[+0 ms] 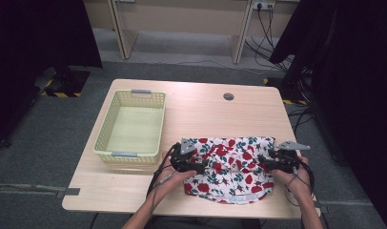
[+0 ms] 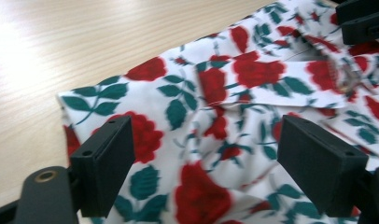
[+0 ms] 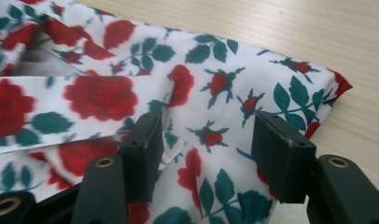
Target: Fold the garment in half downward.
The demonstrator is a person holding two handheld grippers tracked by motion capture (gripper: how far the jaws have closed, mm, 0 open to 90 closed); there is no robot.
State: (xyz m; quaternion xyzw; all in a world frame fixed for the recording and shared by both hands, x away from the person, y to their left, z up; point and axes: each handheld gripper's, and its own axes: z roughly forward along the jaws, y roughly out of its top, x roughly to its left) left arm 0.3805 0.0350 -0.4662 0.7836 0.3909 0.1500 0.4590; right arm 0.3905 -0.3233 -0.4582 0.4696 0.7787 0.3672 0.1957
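A folded garment of white cloth printed with red roses and green leaves (image 1: 229, 168) lies flat on the near right part of the light wooden table (image 1: 196, 107), its near hem close to the table's near edge. The left claw (image 1: 197, 166) sits at the garment's left edge, held by the person's left hand (image 1: 175, 179), which comes in from the near side. In the left gripper view the two black jaws stand wide apart above the rose cloth (image 2: 211, 116), one on each side, and neither pad presses on it; the cloth's left edge and the bare table (image 2: 61, 46) show just beyond. The right claw (image 1: 264, 161) sits at the garment's right edge in the person's right hand (image 1: 292, 179). In the right gripper view its jaws stand apart too, a little narrower, with the printed cloth (image 3: 201, 107) lying between and under them; the pads do not clamp it, and the folded right corner of the garment rests on the table (image 3: 318, 42) just past the right jaw.

A pale yellow plastic basket (image 1: 104, 133) with grey handles stands on the left part of the table, just beside the left claw and apart from the garment. A small round grommet (image 1: 228, 96) sits in the table's far part
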